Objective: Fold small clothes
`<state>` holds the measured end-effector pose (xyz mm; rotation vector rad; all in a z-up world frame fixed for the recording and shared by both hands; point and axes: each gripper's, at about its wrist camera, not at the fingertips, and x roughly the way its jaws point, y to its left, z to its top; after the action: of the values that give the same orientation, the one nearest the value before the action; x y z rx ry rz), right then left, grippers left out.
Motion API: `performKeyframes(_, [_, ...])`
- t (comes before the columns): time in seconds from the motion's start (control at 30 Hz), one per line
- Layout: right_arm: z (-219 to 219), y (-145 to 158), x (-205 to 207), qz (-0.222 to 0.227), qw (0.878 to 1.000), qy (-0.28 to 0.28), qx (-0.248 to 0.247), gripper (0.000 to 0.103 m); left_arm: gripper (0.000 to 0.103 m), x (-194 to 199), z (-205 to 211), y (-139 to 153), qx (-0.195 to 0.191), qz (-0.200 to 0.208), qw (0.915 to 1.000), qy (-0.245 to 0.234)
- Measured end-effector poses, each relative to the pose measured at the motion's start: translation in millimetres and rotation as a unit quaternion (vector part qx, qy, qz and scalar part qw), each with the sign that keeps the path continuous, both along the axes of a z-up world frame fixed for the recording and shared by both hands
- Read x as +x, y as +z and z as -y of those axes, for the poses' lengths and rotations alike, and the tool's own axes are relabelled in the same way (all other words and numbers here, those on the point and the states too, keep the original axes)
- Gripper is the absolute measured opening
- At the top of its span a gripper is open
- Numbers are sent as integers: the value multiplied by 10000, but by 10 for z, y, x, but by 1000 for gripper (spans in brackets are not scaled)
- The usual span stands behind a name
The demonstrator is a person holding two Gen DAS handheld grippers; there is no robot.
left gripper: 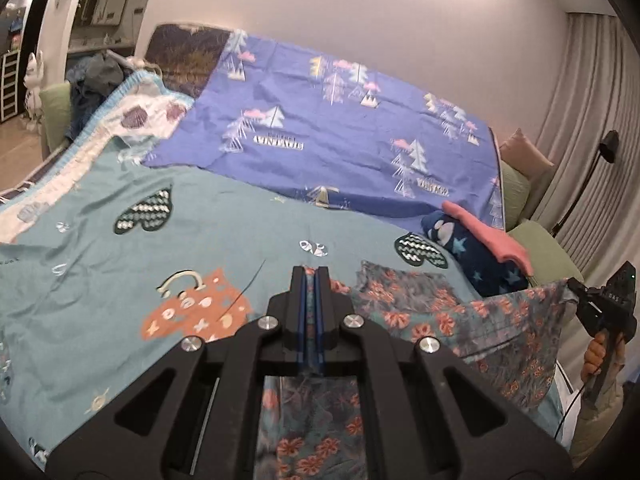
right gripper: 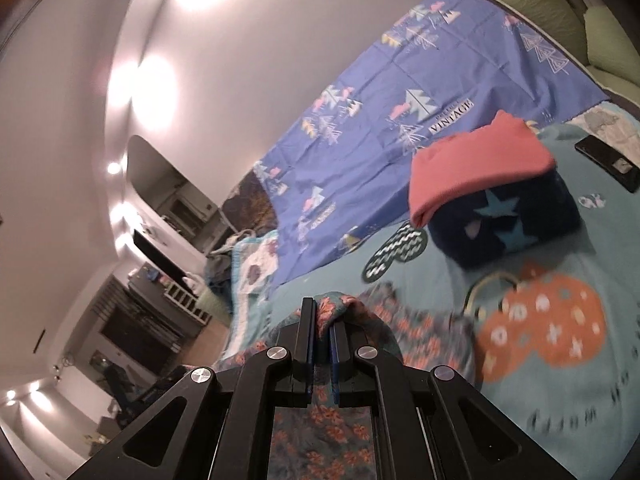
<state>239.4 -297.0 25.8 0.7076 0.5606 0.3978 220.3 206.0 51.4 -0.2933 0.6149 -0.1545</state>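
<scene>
Beside the folded stack (left gripper: 484, 252), left gripper (left gripper: 311, 276) and right gripper (right gripper: 322, 316) each clamp the floral garment (left gripper: 432, 312), raised, unfolded; folding remains.

The bed (left gripper: 120, 280) carried a teal patterned sheet, a purple tree-print sheet (left gripper: 320, 120), a floral garment (left gripper: 420, 308), and a folded navy-and-pink stack (right gripper: 500, 200).

Home bedroom, open to living area. Bed (left gripper: 120, 280) under teal sheet printed with hearts and handbags; purple sheet (left gripper: 320, 128) with trees at far side against plain wall. Green cushions (left gripper: 532, 240) along edge, grey curtain (left gripper: 592, 120) at right. Stack of folded clothes (right gripper: 492, 196) on bed. Shelving (left gripper: 10, 84) and clutter (left gripper: 96, 76) beyond archway at left.
</scene>
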Motion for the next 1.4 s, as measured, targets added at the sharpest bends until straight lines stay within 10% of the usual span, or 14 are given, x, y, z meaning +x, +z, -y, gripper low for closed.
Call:
performKeyframes(0.5, [-7, -1204, 1177, -1750, 9805, -454, -771, 8, 9, 1015, 57, -952, 424, -1134, 9923, 278])
performKeyframes(0.77, [239, -1040, 836, -1676, 9760, -727, -1187, 34, 53, 485, 31, -817, 845, -872, 9924, -200])
performKeyframes(0.93, [104, -889, 526, -1497, 9630, -340, -2217, 36, 55, 361, 240, -921, 1486, -1028, 9812, -670])
performKeyframes(1.17, [-430, -929, 671, -1647, 9294, 326, -3285, 38, 55, 1002, 390, -1037, 1016, -1525, 9822, -414])
performKeyframes(1.4, [6, -997, 1230, -2001, 9384, -1009, -2629, 38, 56, 1488, 43, -914, 697, -1316, 9874, 535])
